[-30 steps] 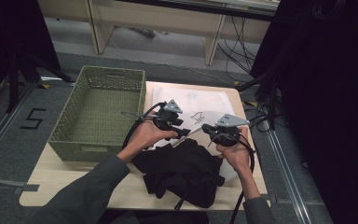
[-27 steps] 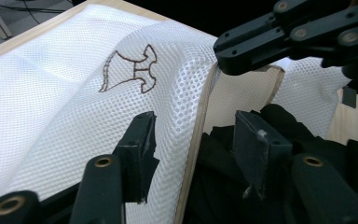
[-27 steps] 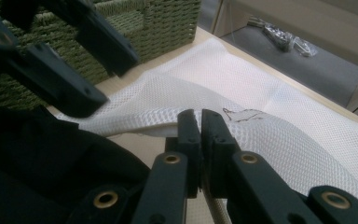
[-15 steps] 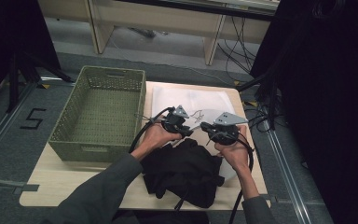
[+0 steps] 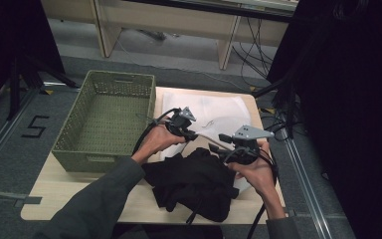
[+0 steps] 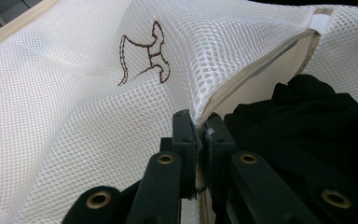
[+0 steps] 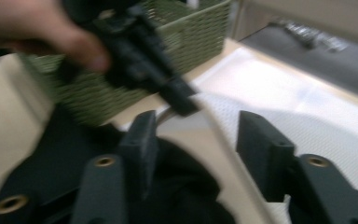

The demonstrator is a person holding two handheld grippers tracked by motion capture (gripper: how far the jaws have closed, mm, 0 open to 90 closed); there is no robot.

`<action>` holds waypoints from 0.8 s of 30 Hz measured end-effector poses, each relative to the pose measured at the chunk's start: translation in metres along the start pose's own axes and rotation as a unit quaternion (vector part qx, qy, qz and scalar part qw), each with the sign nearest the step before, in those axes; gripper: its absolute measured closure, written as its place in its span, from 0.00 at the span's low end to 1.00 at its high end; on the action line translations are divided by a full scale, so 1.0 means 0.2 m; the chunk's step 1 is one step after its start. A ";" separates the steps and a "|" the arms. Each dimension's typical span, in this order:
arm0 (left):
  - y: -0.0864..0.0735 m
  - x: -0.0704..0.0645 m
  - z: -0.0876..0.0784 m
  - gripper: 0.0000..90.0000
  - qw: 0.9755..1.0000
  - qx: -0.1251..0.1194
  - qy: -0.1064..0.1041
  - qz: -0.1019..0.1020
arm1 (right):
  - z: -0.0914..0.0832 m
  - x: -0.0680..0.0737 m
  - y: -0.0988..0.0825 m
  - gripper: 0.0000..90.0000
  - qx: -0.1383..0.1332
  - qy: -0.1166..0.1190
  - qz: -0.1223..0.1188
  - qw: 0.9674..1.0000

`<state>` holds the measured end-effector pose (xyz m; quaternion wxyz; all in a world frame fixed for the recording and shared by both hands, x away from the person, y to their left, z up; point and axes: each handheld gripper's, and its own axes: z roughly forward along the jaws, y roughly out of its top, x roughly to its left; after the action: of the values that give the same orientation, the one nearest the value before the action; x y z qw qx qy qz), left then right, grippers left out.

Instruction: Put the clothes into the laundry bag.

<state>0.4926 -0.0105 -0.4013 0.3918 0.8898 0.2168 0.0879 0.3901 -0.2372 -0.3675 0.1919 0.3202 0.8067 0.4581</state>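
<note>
At mid-table, your left gripper (image 6: 198,135) clamps the mesh bag's (image 6: 74,102) beige edge; your right gripper (image 7: 196,140), jaws just opened and empty, hovers over the black cloth (image 5: 194,181) beside the basket (image 5: 104,119).

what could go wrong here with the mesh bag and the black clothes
1. The left gripper pinches only the thin edge of the mesh bag; that edge may slip out and the opening fall shut.
2. The right gripper has just been opening, nothing pressed between its jaws, so the black garment lies loose and may slide toward the table edge.
</note>
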 end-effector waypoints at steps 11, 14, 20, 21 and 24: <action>0.01 0.01 -0.02 0.94 1.000 0.007 -0.007 0.002 | 0.03 0.26 -0.17 0.35 0.076 0.087 -0.016 0.993; 0.01 0.01 -0.02 0.94 1.000 0.008 -0.008 0.004 | 0.10 0.29 -0.23 0.30 0.098 0.099 -0.019 0.990; 0.00 -0.01 -0.01 0.94 1.000 -0.003 -0.011 -0.010 | 0.22 0.36 -0.32 0.28 0.137 0.070 -0.050 0.987; 0.00 0.00 -0.01 0.94 1.000 0.004 -0.011 -0.001 | 0.23 0.37 -0.33 0.34 0.147 0.059 -0.051 0.986; 0.00 -0.02 -0.02 0.94 1.000 0.011 -0.017 0.006 | 0.26 0.35 -0.35 0.68 0.177 0.030 -0.048 0.983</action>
<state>0.4883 -0.0093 -0.3976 0.3850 0.8968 0.2057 0.0723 0.3471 -0.1838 -0.4555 0.1292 0.2963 0.8949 0.3077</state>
